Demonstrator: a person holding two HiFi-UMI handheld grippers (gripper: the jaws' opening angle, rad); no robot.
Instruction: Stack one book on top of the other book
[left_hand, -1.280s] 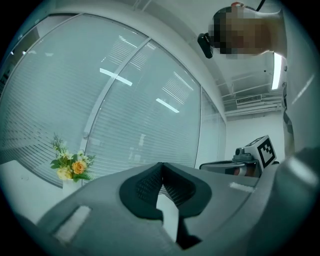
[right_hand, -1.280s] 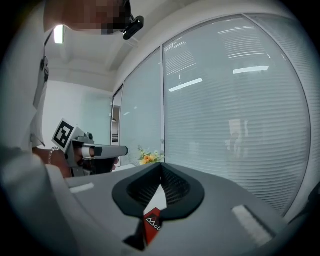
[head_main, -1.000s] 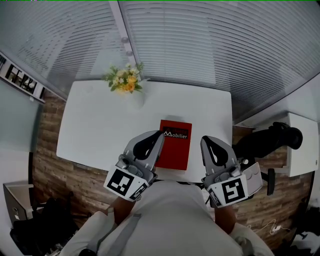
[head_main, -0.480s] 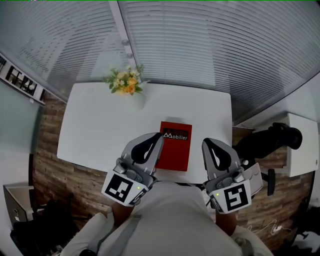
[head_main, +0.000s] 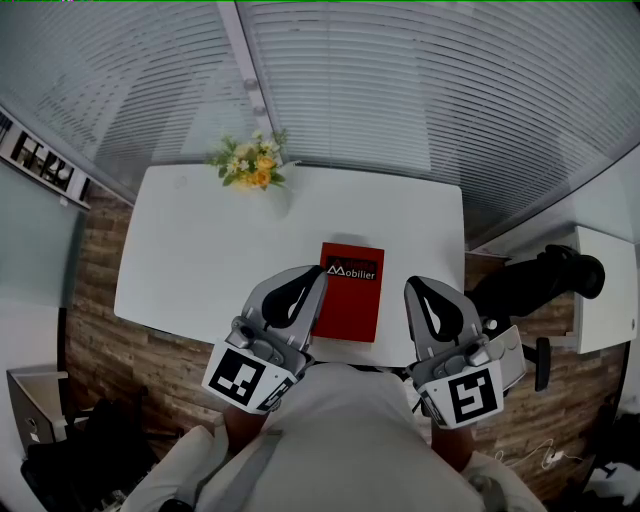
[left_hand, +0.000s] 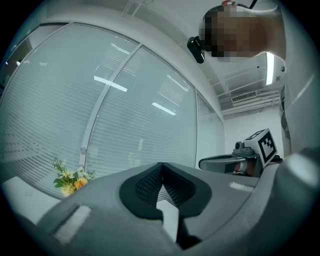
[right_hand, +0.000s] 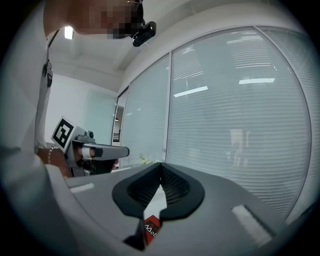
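Observation:
A red book with white lettering lies flat near the front edge of the white table; a sliver of it shows under the right jaws. I see only this one cover, and I cannot tell if a second book lies beneath it. My left gripper hovers at the book's left edge, shut and empty. Off the book's right side, my right gripper is also shut with nothing between its pads. Both grippers point level toward the window.
A small bunch of yellow and white flowers stands at the table's far edge by the window blinds. A white cabinet and a black object are to the right. Wooden floor surrounds the table.

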